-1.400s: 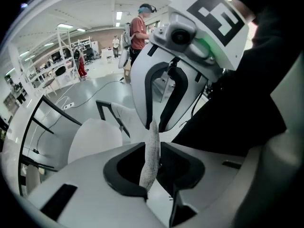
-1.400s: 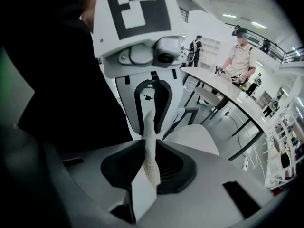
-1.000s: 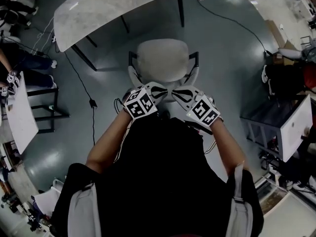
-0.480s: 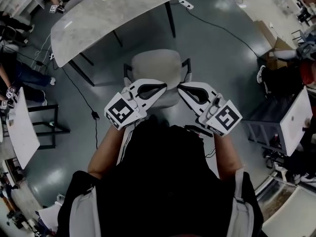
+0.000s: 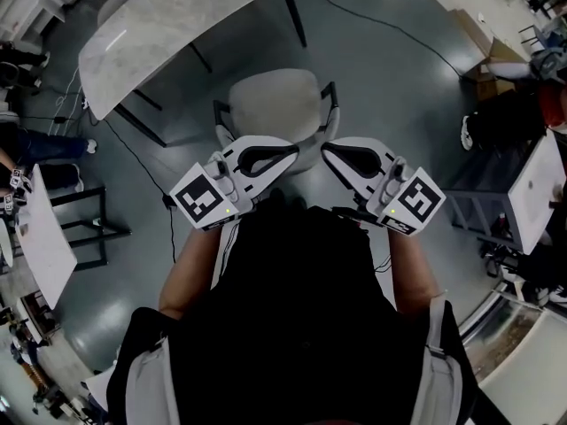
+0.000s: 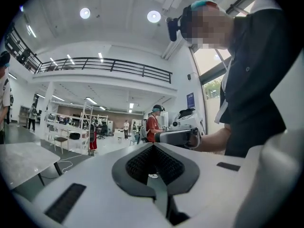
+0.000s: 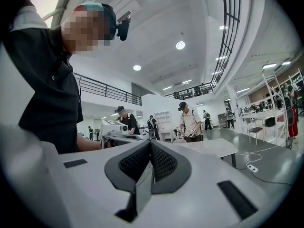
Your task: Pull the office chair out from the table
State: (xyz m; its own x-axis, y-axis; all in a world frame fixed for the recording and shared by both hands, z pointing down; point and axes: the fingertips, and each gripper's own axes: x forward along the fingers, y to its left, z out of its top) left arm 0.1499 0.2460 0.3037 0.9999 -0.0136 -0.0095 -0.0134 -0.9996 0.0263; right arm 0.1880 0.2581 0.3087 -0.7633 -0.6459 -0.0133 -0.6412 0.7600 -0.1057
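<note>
Office chair (image 5: 276, 104) standing clear of the tabletop (image 5: 177, 25), 2 grippers held near it

The pale tabletop is at upper left. The left gripper (image 5: 295, 156) points level, its fingers (image 6: 140, 165) pressed together on nothing. Just past its tip, the grey chair stands on the floor (image 5: 399, 87), near the tabletop's edge but apart from it. The right gripper (image 5: 326, 152) is likewise closed and empty.
</note>
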